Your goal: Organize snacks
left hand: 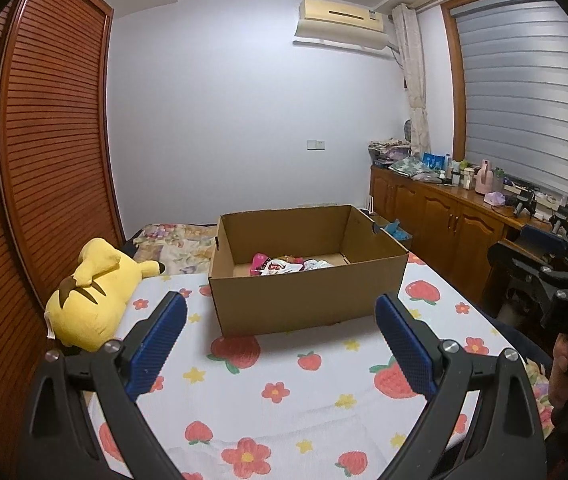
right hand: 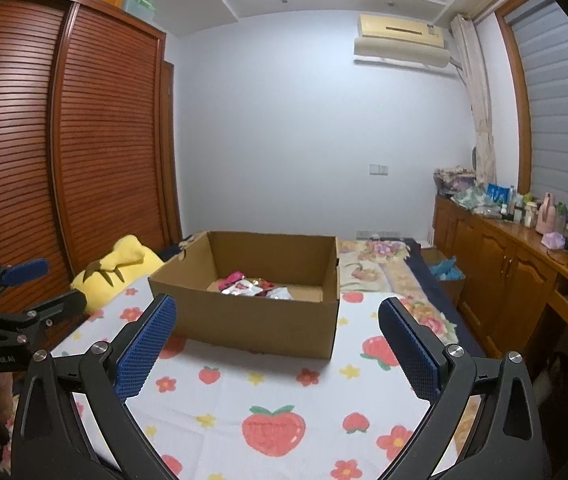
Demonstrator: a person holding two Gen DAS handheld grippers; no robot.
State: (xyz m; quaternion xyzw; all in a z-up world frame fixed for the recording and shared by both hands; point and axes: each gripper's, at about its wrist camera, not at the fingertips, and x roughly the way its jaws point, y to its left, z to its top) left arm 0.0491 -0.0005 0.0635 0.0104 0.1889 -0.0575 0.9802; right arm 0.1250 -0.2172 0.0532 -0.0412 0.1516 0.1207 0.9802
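Blue-padded fingers of the left gripper (left hand: 282, 312) spread wide and hold nothing, hovering over a white bedspread (left hand: 284, 392) printed with strawberries and flowers; the right gripper (right hand: 278, 316) is equally wide and empty. Ahead on the bed sits an open cardboard box (left hand: 307, 300) — its long axis running left to right, open top facing up — with several snack packets (left hand: 284, 266) lying in a loose heap on its floor. A yellow plush toy (left hand: 92, 292) lies left of the box. A louvred wooden wardrobe (right hand: 64, 140) stands left, wooden cabinets (right hand: 503, 272) right.
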